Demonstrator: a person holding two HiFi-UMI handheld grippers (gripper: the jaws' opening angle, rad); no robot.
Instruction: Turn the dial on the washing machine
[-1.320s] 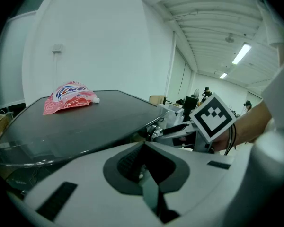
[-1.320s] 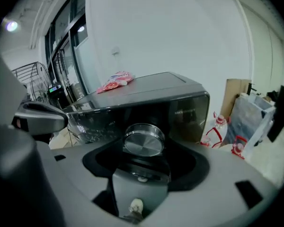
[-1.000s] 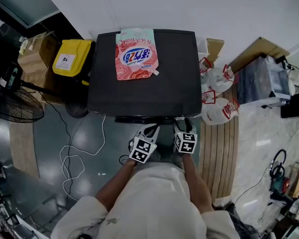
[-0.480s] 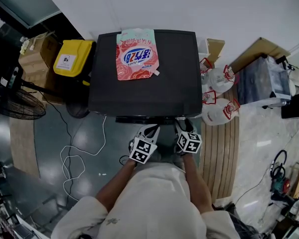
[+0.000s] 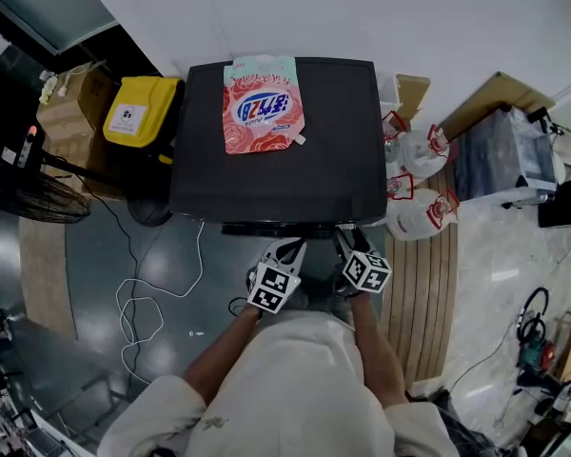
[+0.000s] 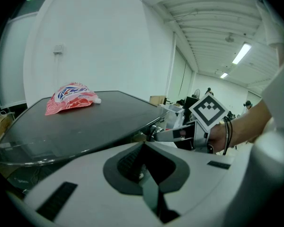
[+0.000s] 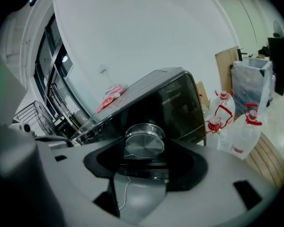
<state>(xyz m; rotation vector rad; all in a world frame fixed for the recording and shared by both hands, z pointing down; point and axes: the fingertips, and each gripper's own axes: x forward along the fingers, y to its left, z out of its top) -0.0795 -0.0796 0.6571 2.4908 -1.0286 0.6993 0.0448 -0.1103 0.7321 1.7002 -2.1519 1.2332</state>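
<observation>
Dial [image 7: 144,144] on the washing machine's [image 7: 177,103] front panel sat clamped between the right gripper's [image 7: 143,152] jaws; the left gripper [image 6: 143,148] was closed and empty alongside. Turning well required rolling about the dial's axis under even pressure.

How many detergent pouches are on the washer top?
1: the pink plastic detergent pouch lies toward the back left of the black washing machine's top; none seems hidden.

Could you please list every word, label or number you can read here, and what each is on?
Nothing reads clearly.
Detergent pouch: bold blue print, upside down, not legible.
Washing machine front: a row of pale capitals, too blurred.
Yellow bag: white label, too small.
Water jugs: red labels, too small.
Dial: plain metal, no text.
</observation>
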